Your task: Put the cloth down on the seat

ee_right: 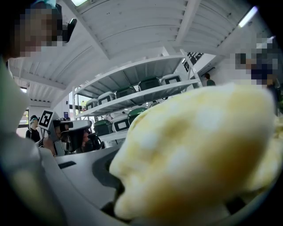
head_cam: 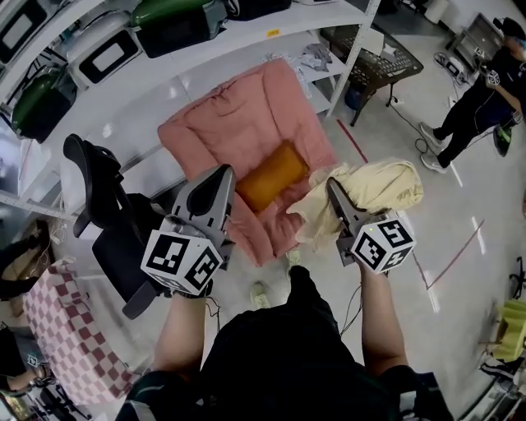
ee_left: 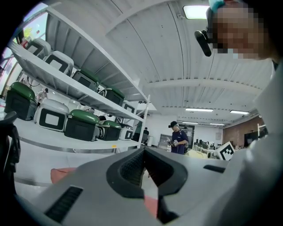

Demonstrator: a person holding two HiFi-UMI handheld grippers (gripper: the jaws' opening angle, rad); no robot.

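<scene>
A pink armchair [head_cam: 246, 123] with an orange cushion [head_cam: 271, 175] on its seat stands in front of me. My right gripper [head_cam: 333, 189] is shut on a pale yellow cloth [head_cam: 378, 187]. The cloth hangs bunched beside the chair's right arm, above the floor. In the right gripper view the cloth [ee_right: 199, 154] fills most of the picture and hides the jaw tips. My left gripper [head_cam: 223, 177] is shut and holds nothing; it hovers over the chair's front left corner. In the left gripper view my left gripper [ee_left: 143, 152] points level toward the shelves.
White shelving [head_cam: 271, 33] with green and white cases [head_cam: 173, 25] runs behind the chair. A black office chair [head_cam: 103, 205] stands at the left, and a checkered cloth [head_cam: 70, 329] lies below it. A wire table [head_cam: 370, 57] and a person [head_cam: 481, 90] are at the upper right.
</scene>
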